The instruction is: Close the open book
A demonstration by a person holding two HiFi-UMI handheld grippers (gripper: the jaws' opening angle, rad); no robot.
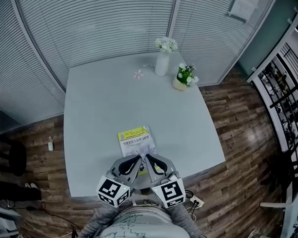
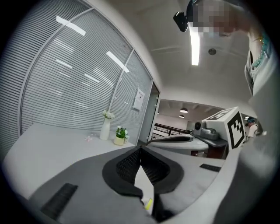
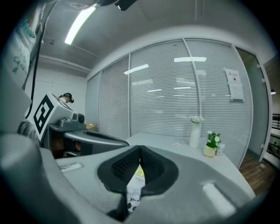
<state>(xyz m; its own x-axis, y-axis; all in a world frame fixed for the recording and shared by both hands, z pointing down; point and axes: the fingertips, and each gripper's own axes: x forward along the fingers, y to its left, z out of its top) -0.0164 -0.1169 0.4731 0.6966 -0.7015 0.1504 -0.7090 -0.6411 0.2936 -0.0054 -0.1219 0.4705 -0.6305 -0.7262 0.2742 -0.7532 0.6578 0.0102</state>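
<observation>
Though well beyond the book [image 1: 135, 141], vase [image 1: 162, 63] beside potted plant [image 1: 182, 78].

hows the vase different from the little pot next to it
The vase is tall, narrow, white; the pot is squat and yellowish. The vase holds only white flowers; the pot has green leaves too. Both stand upright at the far side of the table.

Smooth matt table [image 1: 100, 104]; wood-plank floor [image 1: 237, 114], slight sheen. Paper book [image 1: 134, 139], glossy cover. Far vase [image 1: 162, 64] smooth, ceramic-looking. left tool [image 1: 139, 158] & right tool [image 1: 148, 158]: matt grey plastic w/ black textured pads [image 2: 131, 164].
</observation>
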